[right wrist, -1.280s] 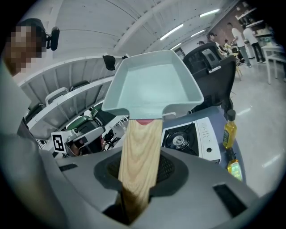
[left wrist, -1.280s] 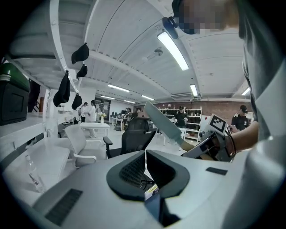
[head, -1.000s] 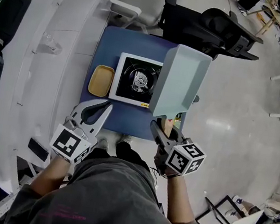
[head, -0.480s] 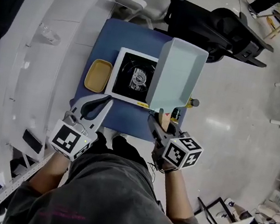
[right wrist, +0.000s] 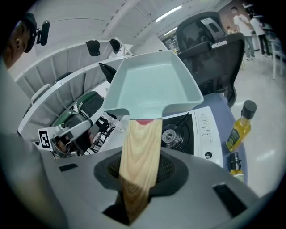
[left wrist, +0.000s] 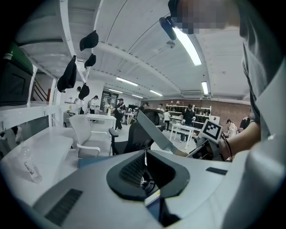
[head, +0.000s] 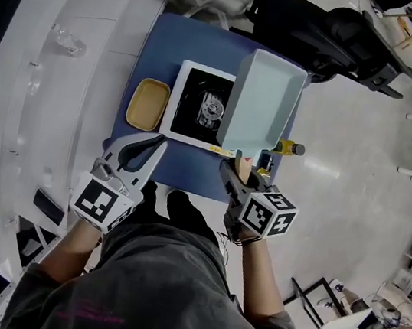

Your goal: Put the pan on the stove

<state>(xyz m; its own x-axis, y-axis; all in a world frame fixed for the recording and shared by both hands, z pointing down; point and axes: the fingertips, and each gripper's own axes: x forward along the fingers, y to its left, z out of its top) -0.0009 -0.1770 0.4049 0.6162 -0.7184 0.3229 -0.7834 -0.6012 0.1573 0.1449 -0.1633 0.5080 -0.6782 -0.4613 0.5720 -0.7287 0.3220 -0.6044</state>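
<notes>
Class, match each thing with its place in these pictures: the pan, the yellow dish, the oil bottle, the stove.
Things:
1. pan
2. yellow dish
3. oil bottle
4. stove

Places:
A. in the middle of the blue table
B. held by its wooden handle in the right gripper
C. beside the stove, on the person's left
D. at the table's edge, on the person's right

Pairs: 1-B, 2-C, 3-D, 4-A

We're looking at an open-plan office or lab here: a black office chair (head: 328,32), white desks (left wrist: 96,117), strip lights (left wrist: 187,44) overhead, people (left wrist: 119,111) standing about, and a tabletop stove (head: 202,106) on a blue table (head: 194,42).
</notes>
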